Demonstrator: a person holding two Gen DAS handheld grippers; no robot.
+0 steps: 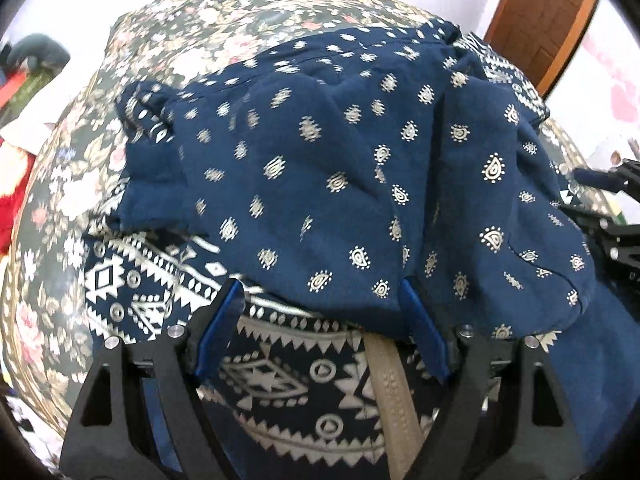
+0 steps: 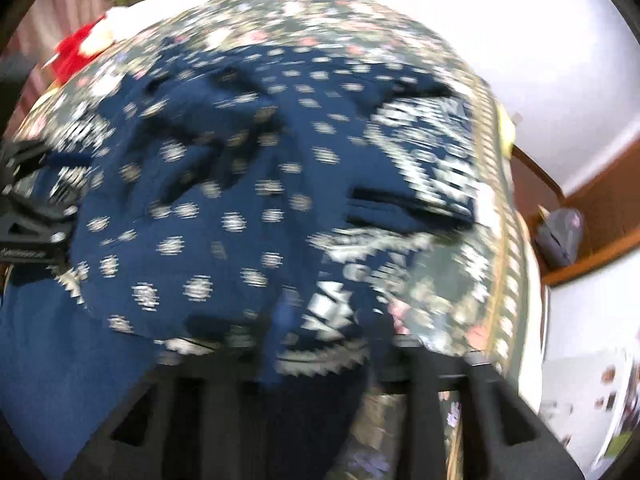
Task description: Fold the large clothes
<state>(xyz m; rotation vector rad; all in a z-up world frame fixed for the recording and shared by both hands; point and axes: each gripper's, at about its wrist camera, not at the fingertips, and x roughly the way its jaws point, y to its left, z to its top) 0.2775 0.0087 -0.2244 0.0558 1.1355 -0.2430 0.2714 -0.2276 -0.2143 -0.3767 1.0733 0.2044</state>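
My left gripper points steeply down with its jaws spread wide and nothing pinched: the two blue pads stand apart over the patterned border of the garment, and the folded edge of the navy cloth lies across their tips without being squeezed. The garment is dark blue with small pale teardrop motifs, and its hem carries a broad white zigzag band; it sits bunched in a rough heap on the floral bed cover, reaching from the near edge of the bed toward its middle, with the far part of the cover left bare. A beige strip with a stitched line runs under the cloth between my left jaws. My right gripper shows only as a blur in its own view; its fingers look spread, and a fold of the garment drapes over the space between them, but I cannot tell whether cloth is still caught there. From the left wrist I see the right gripper's black frame at the garment's right side, near the bed's right edge. A wooden door frame stands beyond the far right corner, and something red lies off the bed's left edge.
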